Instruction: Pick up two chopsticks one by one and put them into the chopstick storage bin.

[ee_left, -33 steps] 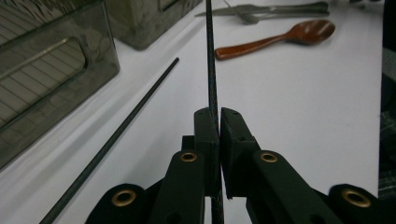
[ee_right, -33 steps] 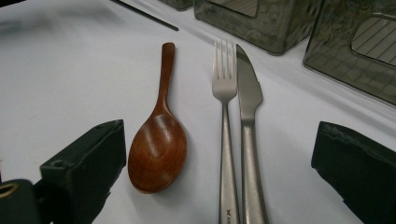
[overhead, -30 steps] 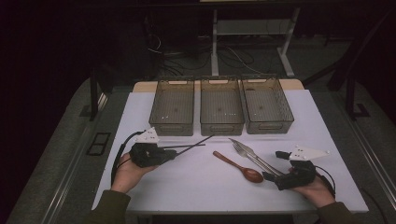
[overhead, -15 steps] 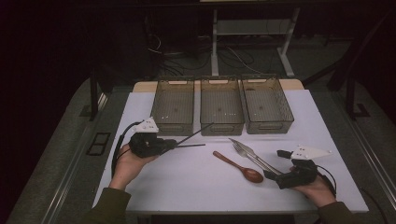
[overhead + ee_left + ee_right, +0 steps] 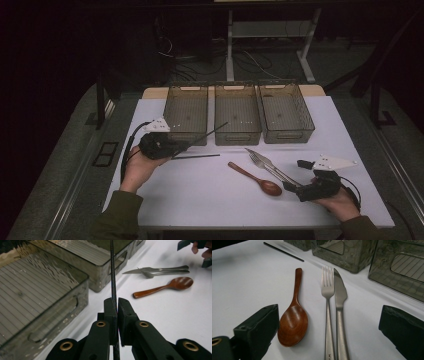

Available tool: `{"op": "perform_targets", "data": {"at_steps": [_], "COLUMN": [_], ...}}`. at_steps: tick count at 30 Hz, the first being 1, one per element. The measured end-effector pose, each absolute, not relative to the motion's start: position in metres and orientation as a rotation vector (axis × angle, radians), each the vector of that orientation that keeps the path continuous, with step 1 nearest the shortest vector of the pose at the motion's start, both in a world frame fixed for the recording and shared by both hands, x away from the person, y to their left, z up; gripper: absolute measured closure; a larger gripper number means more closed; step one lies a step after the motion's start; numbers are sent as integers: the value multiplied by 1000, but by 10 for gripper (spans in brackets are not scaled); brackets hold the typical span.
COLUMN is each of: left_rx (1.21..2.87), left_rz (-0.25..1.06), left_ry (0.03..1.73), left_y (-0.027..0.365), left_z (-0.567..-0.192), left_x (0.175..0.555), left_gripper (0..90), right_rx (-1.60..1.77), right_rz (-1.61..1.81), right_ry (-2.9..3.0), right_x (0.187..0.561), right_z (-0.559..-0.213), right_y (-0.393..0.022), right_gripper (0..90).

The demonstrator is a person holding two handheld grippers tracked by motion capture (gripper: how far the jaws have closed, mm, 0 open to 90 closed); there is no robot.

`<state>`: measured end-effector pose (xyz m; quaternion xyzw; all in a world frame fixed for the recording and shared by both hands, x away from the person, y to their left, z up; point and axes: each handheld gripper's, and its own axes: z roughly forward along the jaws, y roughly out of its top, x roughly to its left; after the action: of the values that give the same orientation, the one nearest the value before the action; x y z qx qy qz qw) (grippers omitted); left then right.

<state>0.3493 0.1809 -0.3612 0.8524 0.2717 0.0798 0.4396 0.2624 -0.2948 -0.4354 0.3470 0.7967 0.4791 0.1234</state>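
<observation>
At the table's left: your left gripper (image 5: 186, 145) is clamping 1 black chopstick (image 5: 212, 130), jaws pressed together on it, and is holding it off the table (image 5: 210, 200).
Held chopstick: it is slanting up and away over the front wall of the left bin (image 5: 185, 109) — its tip is reaching toward the middle bin (image 5: 237, 111).
Second chopstick (image 5: 197, 157): it is lying flat on the table, just beside your left gripper.
Right gripper (image 5: 289, 187): you are keeping its jaws wide apart — nothing between them, low at the table.
Ahead of the right gripper: a wooden spoon (image 5: 293, 323), a fork (image 5: 327, 293) and a knife (image 5: 340, 296) are lying side by side, fork and knife touching.
Right bin (image 5: 286, 109): it is standing beyond the cutlery.
</observation>
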Motion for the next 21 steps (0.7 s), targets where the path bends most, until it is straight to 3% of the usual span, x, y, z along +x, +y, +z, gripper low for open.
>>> {"op": "perform_targets", "data": {"at_steps": [21], "left_rx": [2097], "left_rz": [268], "left_ry": [751], "left_y": [182], "left_z": [-356], "left_x": [393], "left_gripper": [853], "right_rx": [1021], "right_rz": [1410], "right_ry": [2319], "right_x": [262], "right_z": [-435], "right_y": [-295], "right_gripper": [24]}}
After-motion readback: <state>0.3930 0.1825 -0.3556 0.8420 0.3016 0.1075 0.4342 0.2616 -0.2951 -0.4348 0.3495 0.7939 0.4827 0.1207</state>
